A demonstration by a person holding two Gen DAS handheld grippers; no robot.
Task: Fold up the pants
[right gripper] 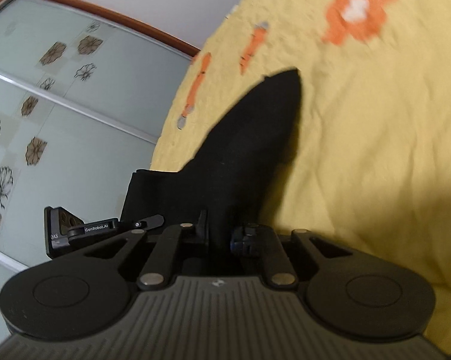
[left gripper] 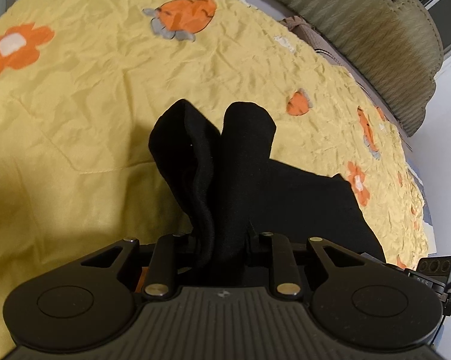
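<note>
The black pants (left gripper: 249, 186) are held up over a yellow bedspread (left gripper: 90, 96) with orange flowers and carrots. My left gripper (left gripper: 222, 240) is shut on a bunched fold of the black pants, which rises in two lobes in front of its camera and drapes to the right. My right gripper (right gripper: 220, 234) is shut on another part of the pants (right gripper: 255, 138), which stretch away to a point over the bedspread (right gripper: 360, 150). The left gripper's body (right gripper: 84, 228) shows at the left of the right wrist view, close beside the cloth.
A ribbed olive cushion (left gripper: 375, 39) and a brown cloth item (left gripper: 309, 36) lie along the bed's far right edge. A frosted wardrobe door (right gripper: 60, 105) with flower prints stands past the bed's edge in the right wrist view.
</note>
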